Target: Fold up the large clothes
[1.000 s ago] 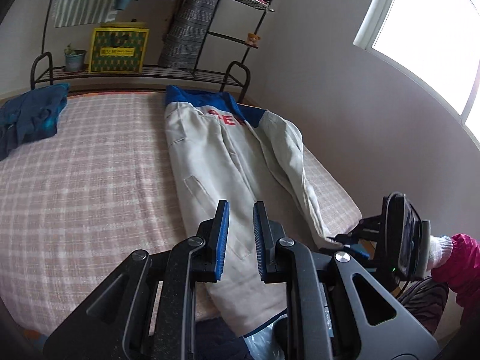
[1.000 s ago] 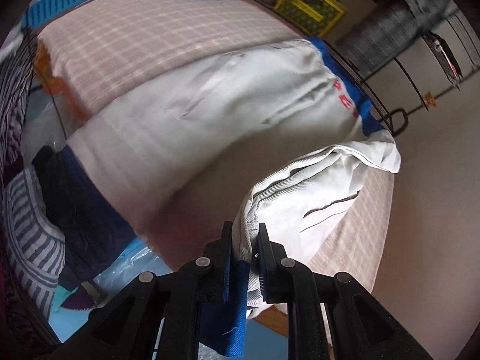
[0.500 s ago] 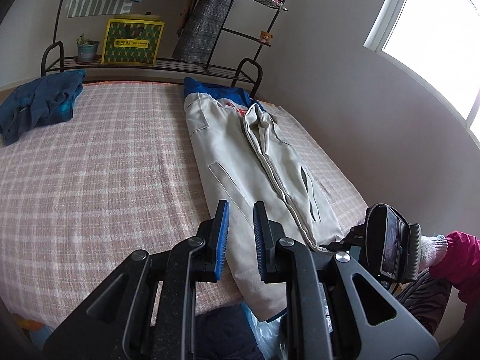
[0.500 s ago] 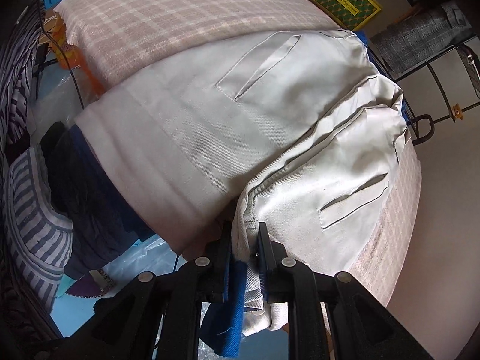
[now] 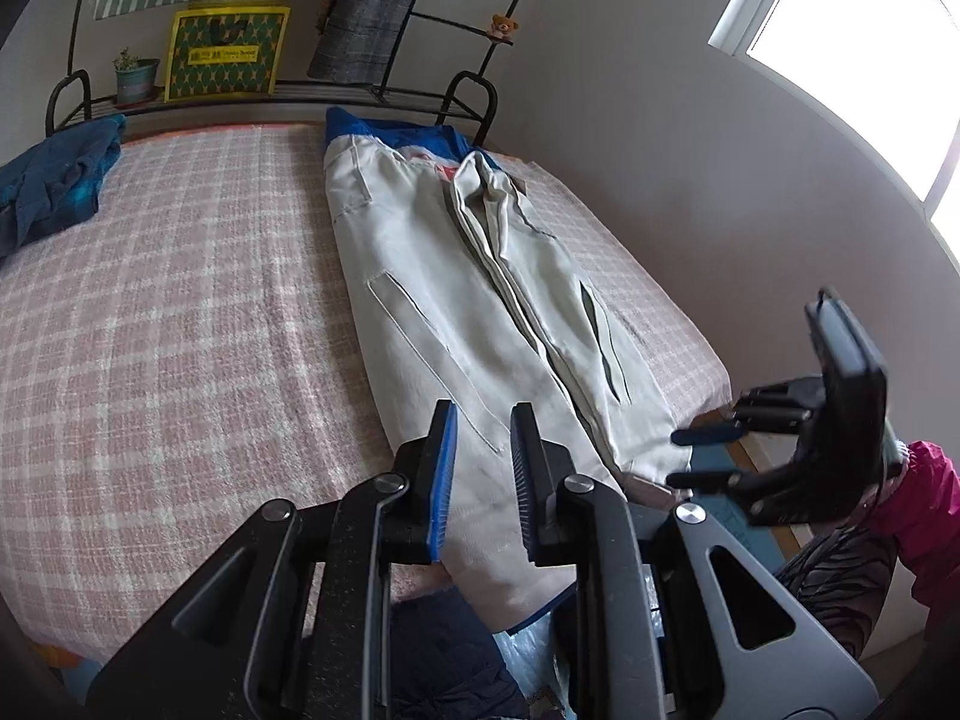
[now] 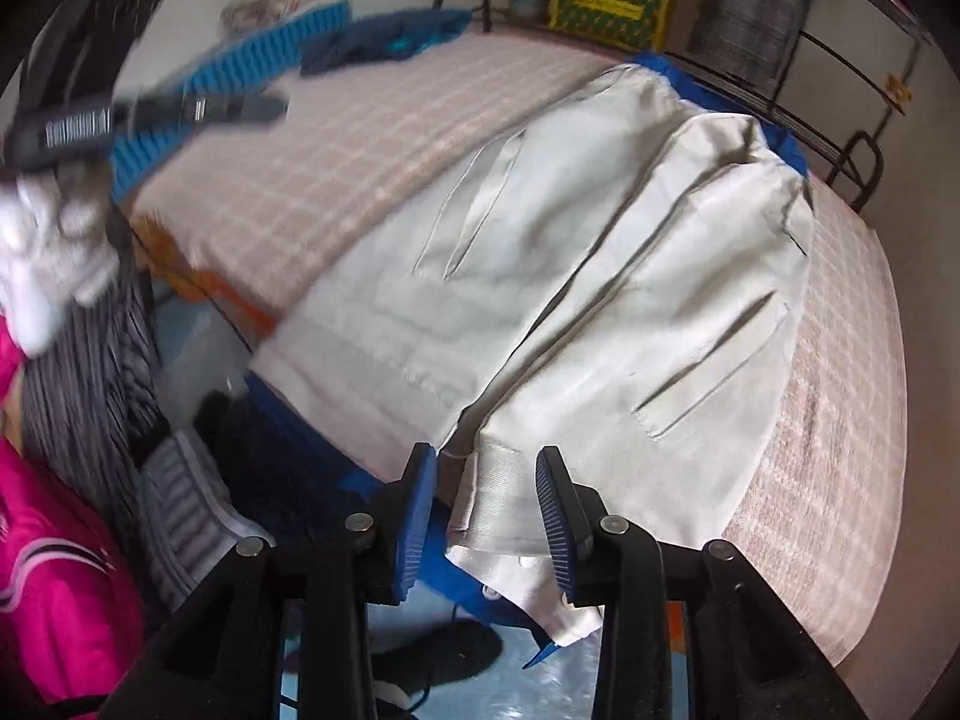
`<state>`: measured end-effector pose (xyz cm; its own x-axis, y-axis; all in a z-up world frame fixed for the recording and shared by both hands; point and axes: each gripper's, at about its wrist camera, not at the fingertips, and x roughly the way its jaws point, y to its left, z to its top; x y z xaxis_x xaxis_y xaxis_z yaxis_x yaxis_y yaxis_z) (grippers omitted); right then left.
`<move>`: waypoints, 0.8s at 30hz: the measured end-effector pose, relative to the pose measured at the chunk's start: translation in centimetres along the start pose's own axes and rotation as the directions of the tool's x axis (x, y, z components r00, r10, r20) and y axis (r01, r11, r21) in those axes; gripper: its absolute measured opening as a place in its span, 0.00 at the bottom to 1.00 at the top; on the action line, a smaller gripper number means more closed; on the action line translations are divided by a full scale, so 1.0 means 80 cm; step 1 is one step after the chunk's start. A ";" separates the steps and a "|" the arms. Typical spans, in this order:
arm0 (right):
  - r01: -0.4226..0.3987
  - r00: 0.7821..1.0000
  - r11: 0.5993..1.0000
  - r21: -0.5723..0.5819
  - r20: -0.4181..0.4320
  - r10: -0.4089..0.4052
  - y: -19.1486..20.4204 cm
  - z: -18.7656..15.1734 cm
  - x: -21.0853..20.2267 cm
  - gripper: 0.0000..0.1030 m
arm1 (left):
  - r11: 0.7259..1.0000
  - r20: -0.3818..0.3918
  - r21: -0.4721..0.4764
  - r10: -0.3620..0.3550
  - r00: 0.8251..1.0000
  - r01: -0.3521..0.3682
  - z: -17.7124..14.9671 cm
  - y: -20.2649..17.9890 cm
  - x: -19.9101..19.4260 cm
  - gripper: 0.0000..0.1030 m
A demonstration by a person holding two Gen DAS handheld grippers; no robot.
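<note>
A cream jacket (image 5: 480, 300) with blue collar and hem lies lengthwise on the pink checked bed (image 5: 180, 330), both front panels closed over the middle. Its hem hangs over the near bed edge. My left gripper (image 5: 479, 468) is open and empty, hovering above the hem. My right gripper (image 6: 487, 501) is open, its jaws either side of the jacket's lower right corner (image 6: 510, 504), not clamping it. The jacket fills the right wrist view (image 6: 540, 276). The right gripper also shows in the left wrist view (image 5: 774, 444).
A dark blue garment (image 5: 54, 180) lies at the bed's far left. A metal rack (image 5: 384, 84) with a yellow bag (image 5: 225, 48) and plant pot stands behind the bed. The wall runs along the right side. Clothes and bags (image 6: 180, 480) lie on the floor below the hem.
My right gripper laid the right front panel over the jacket and opened, letting go of the hem corner. The left gripper stayed open, drifting slightly.
</note>
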<state>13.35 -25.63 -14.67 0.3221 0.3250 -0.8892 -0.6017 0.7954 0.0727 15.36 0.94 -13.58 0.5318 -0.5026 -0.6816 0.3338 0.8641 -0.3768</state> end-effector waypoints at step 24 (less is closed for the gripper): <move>-0.111 0.992 0.952 0.286 0.090 0.089 -0.161 -0.083 -0.021 0.35 | 0.991 -0.196 0.104 -0.058 0.979 0.080 -0.046 -0.087 0.074 0.42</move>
<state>15.72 -39.76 -17.11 0.3317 0.4393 -0.8349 -0.3996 0.8671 0.2975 13.36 -7.97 -17.30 0.3491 -0.5370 -0.7680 0.4543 0.8137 -0.3625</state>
